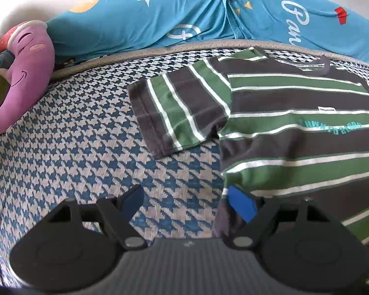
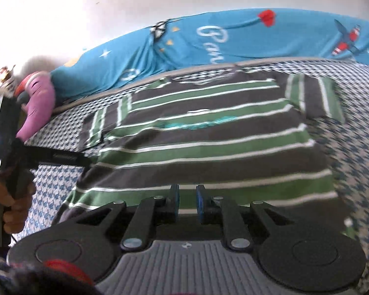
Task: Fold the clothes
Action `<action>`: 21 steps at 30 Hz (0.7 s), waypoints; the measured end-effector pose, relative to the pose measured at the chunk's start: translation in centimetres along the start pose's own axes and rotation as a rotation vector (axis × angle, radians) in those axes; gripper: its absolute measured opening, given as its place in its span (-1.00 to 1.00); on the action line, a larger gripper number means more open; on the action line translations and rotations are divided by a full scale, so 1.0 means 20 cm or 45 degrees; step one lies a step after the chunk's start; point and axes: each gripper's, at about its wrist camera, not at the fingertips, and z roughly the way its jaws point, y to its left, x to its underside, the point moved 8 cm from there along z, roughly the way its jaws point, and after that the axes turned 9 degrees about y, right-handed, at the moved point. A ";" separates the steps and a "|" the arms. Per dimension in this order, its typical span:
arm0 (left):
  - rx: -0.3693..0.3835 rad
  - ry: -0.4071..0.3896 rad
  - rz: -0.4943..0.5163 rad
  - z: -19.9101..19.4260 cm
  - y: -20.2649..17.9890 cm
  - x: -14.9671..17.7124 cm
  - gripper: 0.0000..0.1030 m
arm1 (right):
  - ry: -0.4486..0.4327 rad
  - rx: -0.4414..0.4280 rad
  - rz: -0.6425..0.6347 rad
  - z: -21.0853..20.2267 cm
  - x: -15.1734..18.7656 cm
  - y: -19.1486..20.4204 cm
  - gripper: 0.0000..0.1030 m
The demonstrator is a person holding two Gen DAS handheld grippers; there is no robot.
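A T-shirt (image 1: 295,113) striped green, dark grey and white lies flat, front up, on the blue-and-white houndstooth bed cover (image 1: 86,147). Its collar points to the far side and both short sleeves are spread out. My left gripper (image 1: 187,202) is open wide at the shirt's left side edge near the hem, with its right blue pad (image 1: 241,205) over the cloth. In the right wrist view the same shirt (image 2: 209,147) fills the middle. My right gripper (image 2: 187,202) hovers at the hem's middle, pads a small gap apart with nothing gripped. A hand (image 2: 14,204) holds the left tool there.
A purple plush toy (image 1: 29,73) lies at the far left of the bed. A bright blue printed pillow or quilt (image 1: 160,19) runs along the far edge against a white wall. Bare houndstooth cover (image 2: 356,159) shows on both sides of the shirt.
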 end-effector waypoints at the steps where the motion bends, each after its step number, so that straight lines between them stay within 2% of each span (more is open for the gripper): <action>1: -0.005 -0.002 0.002 0.01 0.00 0.00 0.53 | -0.002 0.010 0.018 -0.01 0.01 -0.02 -0.70; 3: -0.044 0.013 -0.010 0.04 0.02 0.01 0.53 | -0.006 0.035 0.051 -0.04 0.02 -0.07 -0.70; 5: -0.081 0.021 -0.032 0.08 0.05 0.01 0.66 | -0.013 0.062 0.092 -0.07 0.03 -0.13 -0.70; 8: -0.134 0.028 -0.086 0.10 0.10 0.01 0.74 | -0.032 0.104 0.162 -0.13 0.05 -0.23 -0.70; 15: -0.169 0.034 -0.147 0.06 0.18 0.03 0.72 | -0.082 0.229 0.355 -0.29 0.13 -0.50 -0.64; 18: -0.138 0.005 -0.158 0.01 0.15 0.03 0.76 | -0.092 0.287 0.425 -0.35 0.17 -0.60 -0.43; 21: -0.104 -0.026 -0.145 -0.05 0.10 0.05 0.80 | -0.079 0.317 0.460 -0.37 0.21 -0.65 -0.41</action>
